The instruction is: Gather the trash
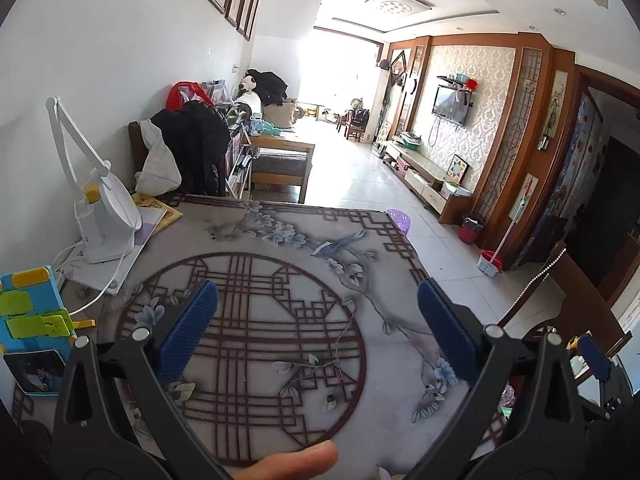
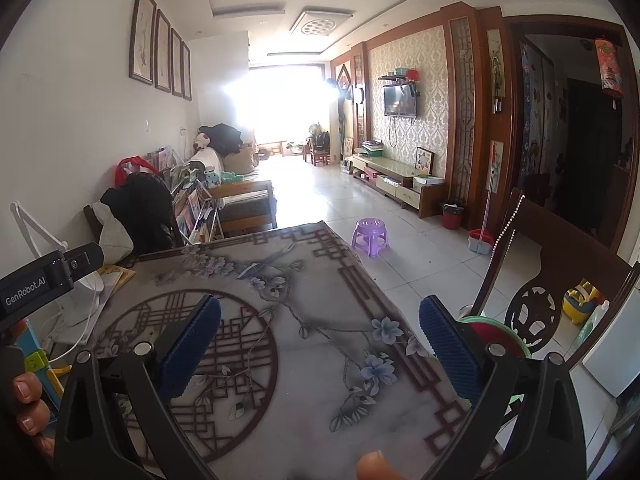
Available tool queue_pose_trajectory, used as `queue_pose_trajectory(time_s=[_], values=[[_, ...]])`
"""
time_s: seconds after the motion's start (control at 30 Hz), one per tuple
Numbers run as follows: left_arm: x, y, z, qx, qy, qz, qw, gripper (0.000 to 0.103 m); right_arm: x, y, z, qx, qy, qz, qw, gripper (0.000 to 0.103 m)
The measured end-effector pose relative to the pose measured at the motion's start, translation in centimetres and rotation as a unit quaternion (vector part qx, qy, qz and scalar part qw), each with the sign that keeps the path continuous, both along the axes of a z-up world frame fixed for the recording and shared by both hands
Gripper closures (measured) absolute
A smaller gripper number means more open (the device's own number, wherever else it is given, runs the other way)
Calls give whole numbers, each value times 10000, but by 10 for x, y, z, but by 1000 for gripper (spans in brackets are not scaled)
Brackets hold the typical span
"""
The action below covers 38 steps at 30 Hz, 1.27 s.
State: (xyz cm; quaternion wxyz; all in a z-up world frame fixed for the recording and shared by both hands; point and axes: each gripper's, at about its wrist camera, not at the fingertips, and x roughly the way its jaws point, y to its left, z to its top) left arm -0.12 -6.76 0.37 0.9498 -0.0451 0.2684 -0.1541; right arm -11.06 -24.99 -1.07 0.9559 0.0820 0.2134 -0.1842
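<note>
My left gripper [image 1: 318, 296] hangs open over a table with a flower-and-lattice patterned cloth [image 1: 280, 236], nothing between its blue pads [image 1: 188, 332]. My right gripper [image 2: 320, 306] is open too, over the same cloth [image 2: 320, 280] near its right side, with nothing held. The right gripper's pad [image 1: 594, 356] shows at the far right of the left wrist view. The left gripper's black body [image 2: 40, 276] shows at the left of the right wrist view. A red trash bin [image 2: 452, 216] stands on the floor by the far wall. No loose trash shows on the cloth.
A white desk lamp [image 1: 104, 216], papers and a blue-yellow stand [image 1: 28, 308] crowd the table's left edge. A purple stool [image 2: 370, 236] sits on the tiled floor beyond the table. A carved wooden chair [image 2: 560, 264] stands at the right. A dustpan [image 2: 480, 240] leans near the bin.
</note>
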Motion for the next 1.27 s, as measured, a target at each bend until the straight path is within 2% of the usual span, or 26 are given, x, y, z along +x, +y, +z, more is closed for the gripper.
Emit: queue_pose_trajectory(time_s=[1.1,1.27], values=[[-8,-7,5,23,-62,-119,9999,5,0,1,10,10,-34,70,10000,8],[3,-5,2,61,224,98,9997,5,2,0,15,28,52,-40,10000,8]])
